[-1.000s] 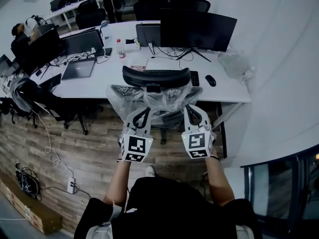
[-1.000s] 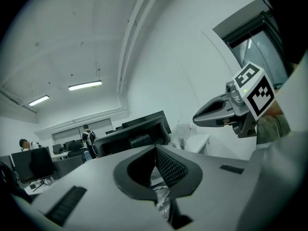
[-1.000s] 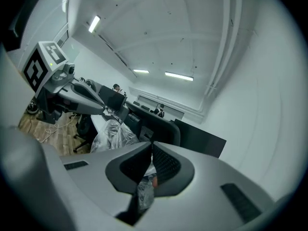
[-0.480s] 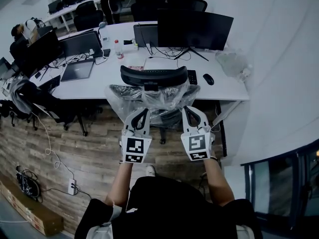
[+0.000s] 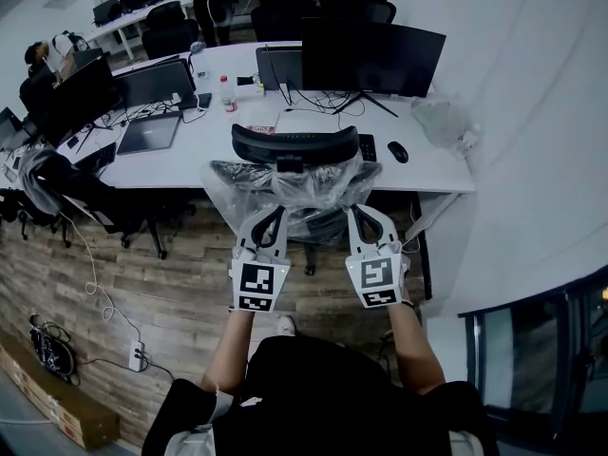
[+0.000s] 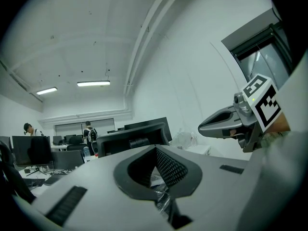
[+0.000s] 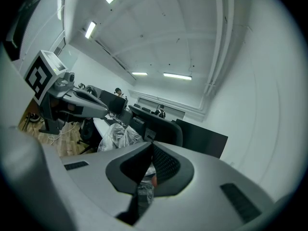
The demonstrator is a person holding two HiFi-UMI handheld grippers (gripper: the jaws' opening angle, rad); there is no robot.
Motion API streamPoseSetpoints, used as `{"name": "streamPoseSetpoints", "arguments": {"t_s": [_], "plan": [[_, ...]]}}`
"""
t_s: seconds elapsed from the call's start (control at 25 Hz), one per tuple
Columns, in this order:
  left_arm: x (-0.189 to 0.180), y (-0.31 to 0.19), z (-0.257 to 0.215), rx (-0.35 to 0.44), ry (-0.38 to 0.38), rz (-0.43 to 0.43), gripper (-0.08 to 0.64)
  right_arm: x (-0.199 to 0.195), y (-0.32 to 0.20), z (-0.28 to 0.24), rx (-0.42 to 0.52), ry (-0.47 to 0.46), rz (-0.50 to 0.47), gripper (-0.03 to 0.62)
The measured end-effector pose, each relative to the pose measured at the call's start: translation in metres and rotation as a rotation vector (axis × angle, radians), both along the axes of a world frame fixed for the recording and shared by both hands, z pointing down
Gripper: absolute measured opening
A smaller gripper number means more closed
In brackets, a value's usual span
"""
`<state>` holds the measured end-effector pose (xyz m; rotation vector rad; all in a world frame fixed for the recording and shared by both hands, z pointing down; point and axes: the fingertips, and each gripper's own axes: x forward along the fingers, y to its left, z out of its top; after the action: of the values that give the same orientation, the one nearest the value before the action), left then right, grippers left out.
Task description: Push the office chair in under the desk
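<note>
Left tool (image 5: 273,211) and right tool (image 5: 365,209) both fully closed, gripping nothing — tips at the plastic-wrapped back of the black office chair (image 5: 296,146) by the white table (image 5: 180,160).

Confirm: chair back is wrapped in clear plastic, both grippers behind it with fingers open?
Not open. The left gripper and right gripper both have their fingers shut, as each gripper view shows. The chair back is plastic-wrapped, with both grippers behind it.
</note>
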<state>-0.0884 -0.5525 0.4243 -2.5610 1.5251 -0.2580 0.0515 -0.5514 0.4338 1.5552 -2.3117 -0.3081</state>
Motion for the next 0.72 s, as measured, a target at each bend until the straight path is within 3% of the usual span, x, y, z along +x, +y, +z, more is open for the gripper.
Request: {"name": "streamPoseSetpoints", "arguments": {"t_s": [0.72], "plan": [[-0.0009,-0.0009,0.0005,0.004,-0.009,-0.006,0.015,-0.0045,-0.0008,0.0044,-0.012,-0.001,-0.014,0.025]]}}
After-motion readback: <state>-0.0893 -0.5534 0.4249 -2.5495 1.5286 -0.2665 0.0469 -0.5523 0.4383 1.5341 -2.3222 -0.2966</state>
